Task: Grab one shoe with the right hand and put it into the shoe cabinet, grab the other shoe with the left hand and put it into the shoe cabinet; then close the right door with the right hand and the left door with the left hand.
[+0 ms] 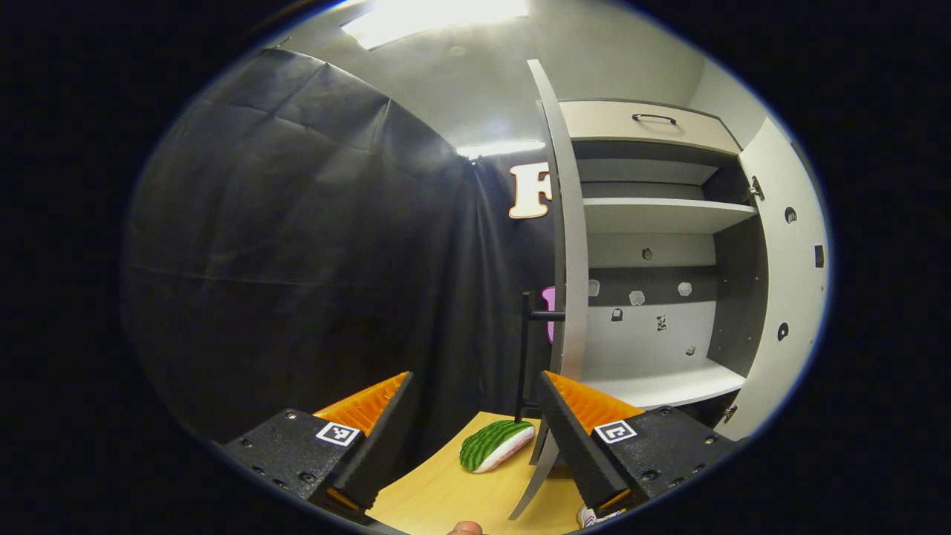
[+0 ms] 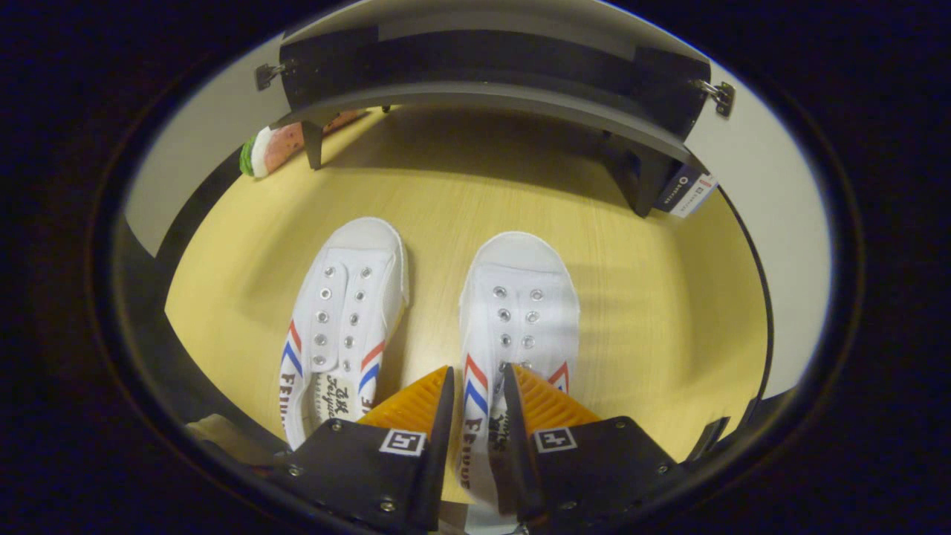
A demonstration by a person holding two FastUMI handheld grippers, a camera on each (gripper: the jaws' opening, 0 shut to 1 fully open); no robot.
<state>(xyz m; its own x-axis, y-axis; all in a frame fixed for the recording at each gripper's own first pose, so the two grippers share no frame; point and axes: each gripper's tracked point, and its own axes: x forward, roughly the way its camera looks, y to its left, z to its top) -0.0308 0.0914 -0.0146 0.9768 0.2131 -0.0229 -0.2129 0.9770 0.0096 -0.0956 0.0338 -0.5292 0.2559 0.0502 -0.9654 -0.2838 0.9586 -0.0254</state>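
Observation:
Two white laceless shoes with red and blue side stripes lie side by side on the wooden table (image 2: 654, 312), toes toward the cabinet. In the right gripper view, my right gripper (image 2: 477, 383) is shut on the inner side wall of the right-hand shoe (image 2: 520, 297). The left-hand shoe (image 2: 345, 305) lies untouched beside it. The shoe cabinet (image 1: 654, 215) stands with both doors open, its left door (image 1: 568, 223) edge-on and its right door (image 1: 787, 282) swung wide. My left gripper (image 1: 474, 386) hangs open in the air, level with the bottom shelf (image 1: 669, 383).
A green-striped watermelon-slice toy (image 1: 494, 444) lies on the table by the left door's foot, also seen as the toy (image 2: 271, 148) near a cabinet leg. The cabinet's dark base (image 2: 483, 96) stands on short legs. A drawer with a handle (image 1: 654, 119) tops the cabinet.

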